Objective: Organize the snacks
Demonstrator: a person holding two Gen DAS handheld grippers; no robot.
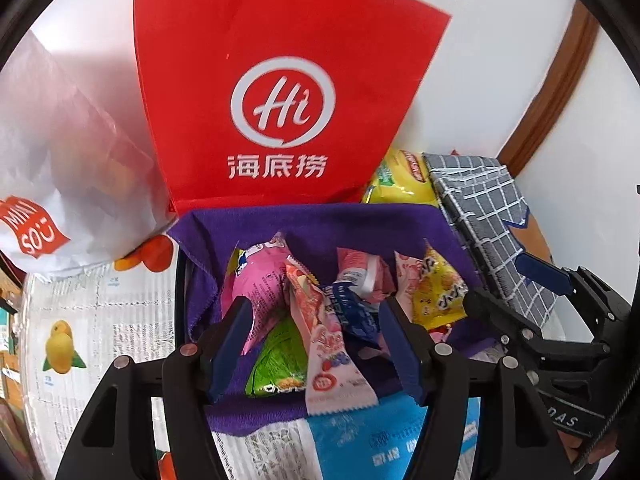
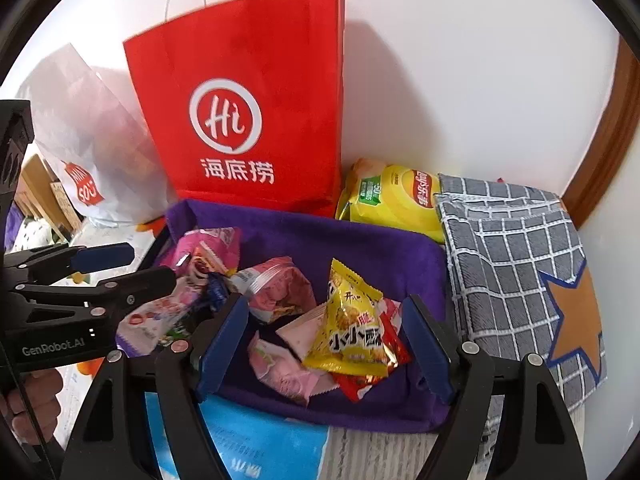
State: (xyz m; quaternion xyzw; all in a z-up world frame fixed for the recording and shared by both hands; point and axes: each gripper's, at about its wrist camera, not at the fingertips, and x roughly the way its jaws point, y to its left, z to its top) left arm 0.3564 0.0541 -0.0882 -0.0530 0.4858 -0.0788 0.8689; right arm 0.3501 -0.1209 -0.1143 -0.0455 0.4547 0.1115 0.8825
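Observation:
A purple cloth-lined basket holds several small snack packets. In the left wrist view I see a pink packet, a green one, a long pink-and-white one and a yellow one. In the right wrist view a yellow packet lies on a red one, with pink packets beside. My left gripper hangs open over the basket's left half, holding nothing. My right gripper is open over the right half, empty.
A red paper bag stands behind the basket against the white wall. A white Miniso bag stands left of it. A yellow chip bag and a grey checked cloth lie to the right.

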